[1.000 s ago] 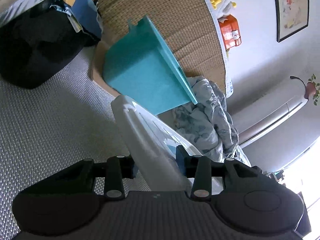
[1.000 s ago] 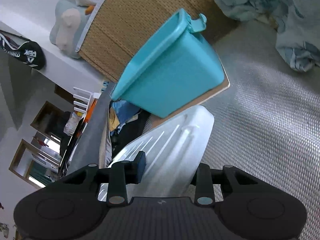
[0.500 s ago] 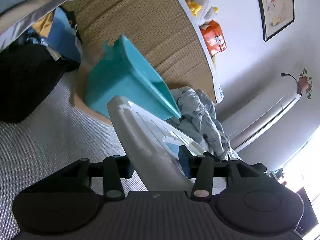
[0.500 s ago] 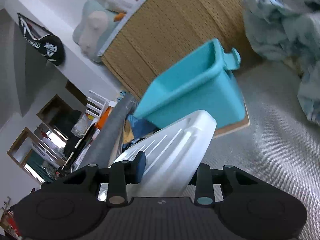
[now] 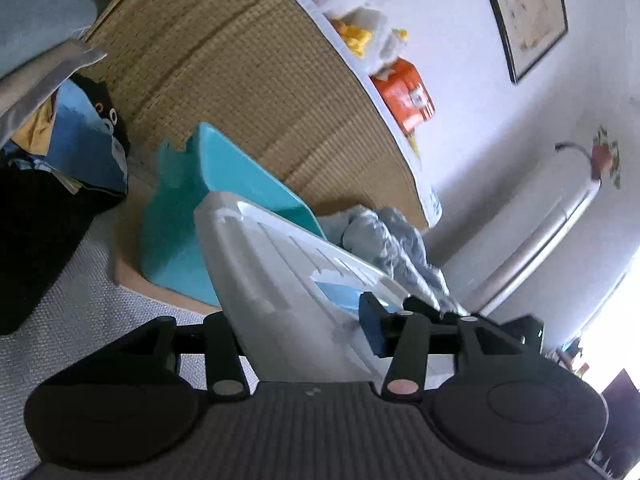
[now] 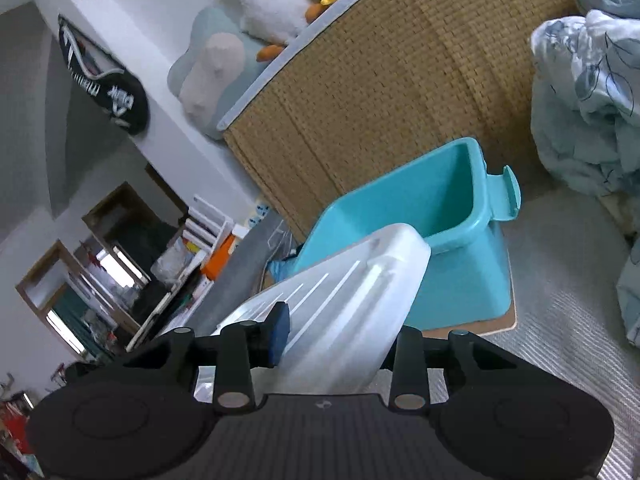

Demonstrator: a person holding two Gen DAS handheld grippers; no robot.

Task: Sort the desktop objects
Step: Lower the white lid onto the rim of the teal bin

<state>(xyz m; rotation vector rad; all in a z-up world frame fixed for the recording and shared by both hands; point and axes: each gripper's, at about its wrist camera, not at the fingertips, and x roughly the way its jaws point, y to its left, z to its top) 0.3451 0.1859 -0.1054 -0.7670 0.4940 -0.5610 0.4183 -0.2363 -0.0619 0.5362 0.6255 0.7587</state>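
Both grippers carry one white plastic tray (image 5: 280,280), tilted, clear of the grey mat (image 5: 60,312). Left gripper (image 5: 304,328) clamped on one rim, right gripper (image 6: 332,336) clamped on the opposite rim. Teal bin (image 6: 432,216) just beyond, on a wooden board (image 6: 496,326) near the mat's far edge.

A home bedroom: a rumpled blue floral quilt (image 6: 592,92) lies at the right on the woven mat (image 6: 560,320), plush toys (image 6: 272,4) sit on the far headboard ledge, and a framed picture (image 5: 520,16) hangs on the wall.
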